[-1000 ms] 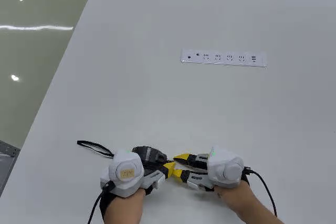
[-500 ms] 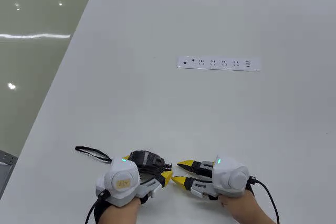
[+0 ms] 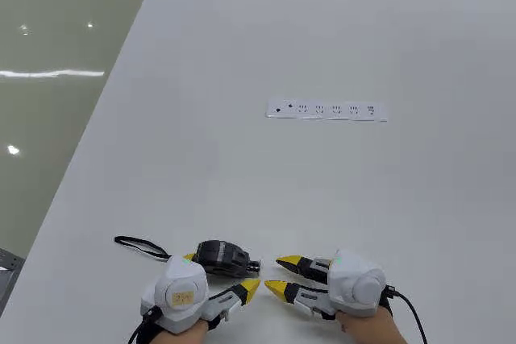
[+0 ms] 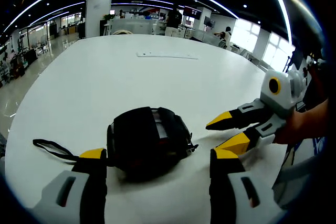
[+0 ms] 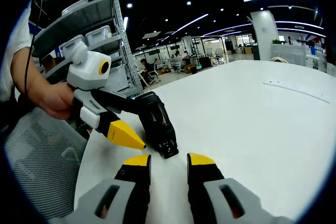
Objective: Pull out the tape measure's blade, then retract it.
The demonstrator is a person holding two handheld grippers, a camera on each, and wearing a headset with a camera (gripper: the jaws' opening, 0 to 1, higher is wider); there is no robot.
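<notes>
The black tape measure (image 3: 222, 257) lies on the white table (image 3: 322, 191) with its blade in. Its black strap (image 3: 137, 243) trails to the left. My left gripper (image 3: 219, 271) is open, one yellow fingertip on each side of the case and neither touching it. In the left gripper view the tape measure (image 4: 148, 141) sits just ahead between the wide jaws of that gripper (image 4: 158, 154). My right gripper (image 3: 282, 274) is open just right of the case's blade end. The right gripper view shows its own tips (image 5: 169, 159) close before the tape measure (image 5: 157, 118).
A white power strip (image 3: 326, 109) lies flat further up the table. The table's left edge (image 3: 89, 138) drops to a glossy floor. A mesh chair (image 5: 37, 166) and a shelf rack (image 5: 89, 24) stand behind the left hand in the right gripper view.
The head camera has tilted up. My left gripper has drawn back a little toward me, uncovering more of the tape measure. The right gripper keeps its place by the blade end.
</notes>
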